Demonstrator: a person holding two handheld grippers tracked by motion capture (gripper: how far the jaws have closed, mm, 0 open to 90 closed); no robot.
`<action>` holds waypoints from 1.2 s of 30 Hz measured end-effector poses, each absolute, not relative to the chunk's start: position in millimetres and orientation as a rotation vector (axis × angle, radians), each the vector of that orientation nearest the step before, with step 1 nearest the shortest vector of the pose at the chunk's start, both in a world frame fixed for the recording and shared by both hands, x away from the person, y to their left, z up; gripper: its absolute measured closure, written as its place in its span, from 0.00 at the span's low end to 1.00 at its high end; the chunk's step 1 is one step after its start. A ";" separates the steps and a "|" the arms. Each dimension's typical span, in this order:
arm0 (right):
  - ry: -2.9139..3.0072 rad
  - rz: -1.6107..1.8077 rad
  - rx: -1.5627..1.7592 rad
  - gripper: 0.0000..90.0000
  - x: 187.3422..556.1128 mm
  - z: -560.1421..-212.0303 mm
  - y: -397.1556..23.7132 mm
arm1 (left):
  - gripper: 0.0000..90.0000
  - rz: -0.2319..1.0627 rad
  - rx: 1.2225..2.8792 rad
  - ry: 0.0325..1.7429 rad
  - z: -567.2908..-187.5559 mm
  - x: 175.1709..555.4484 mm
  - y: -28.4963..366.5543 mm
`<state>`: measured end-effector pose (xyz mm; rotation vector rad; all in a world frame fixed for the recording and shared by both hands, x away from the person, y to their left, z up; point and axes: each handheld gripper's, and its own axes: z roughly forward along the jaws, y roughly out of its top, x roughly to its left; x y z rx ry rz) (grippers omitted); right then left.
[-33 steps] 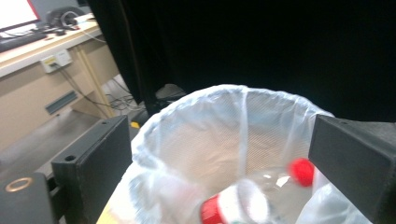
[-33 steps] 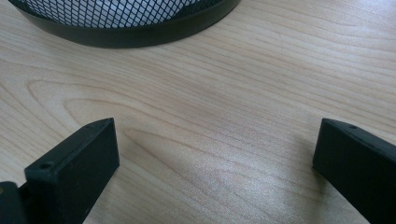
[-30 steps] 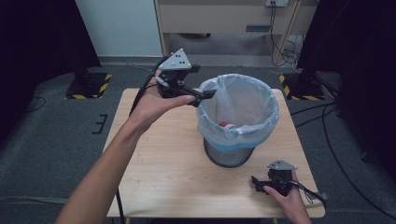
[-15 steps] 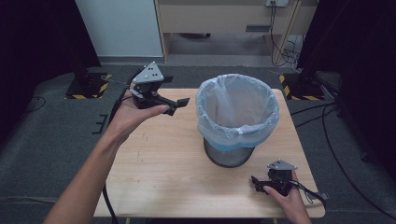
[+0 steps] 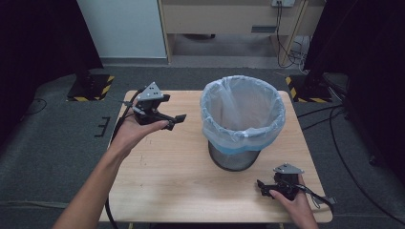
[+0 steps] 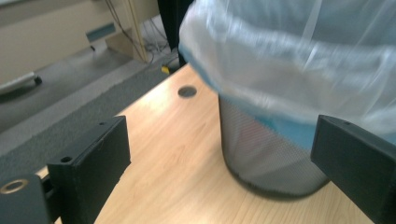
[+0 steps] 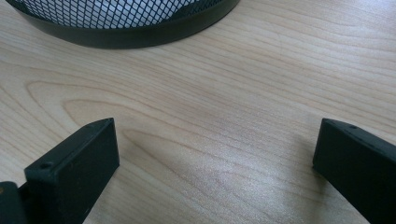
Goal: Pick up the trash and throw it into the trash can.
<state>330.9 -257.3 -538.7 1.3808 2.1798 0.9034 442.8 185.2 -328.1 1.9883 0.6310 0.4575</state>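
Left claw (image 5: 174, 121): held above the left half of the worktop, jaws spread wide, nothing between them; aimed toward the bin.
Right claw (image 5: 261, 187): low at the worktop's near right corner, jaws wide apart, empty, bare wood between them.
Bin (image 5: 239, 152): black mesh wastebasket, upright, right of centre on the worktop, between the two claws.
Liner (image 5: 243, 112): pale blue translucent bag, folded down over the bin's rim.
Worktop (image 5: 181, 176): light wood; a round hole (image 6: 187, 91) near its far edge.
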 end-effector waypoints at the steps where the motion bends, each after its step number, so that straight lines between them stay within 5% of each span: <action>1: 2.179 0.903 1.383 0.00 330.8 -538.7 -257.2 | 0.04 0.451 1.990 0.639 -333.0 443.0 185.7; 36: 2.180 0.903 1.382 0.00 330.9 -538.7 -257.2 | 0.06 0.341 2.227 1.000 -501.5 457.1 216.3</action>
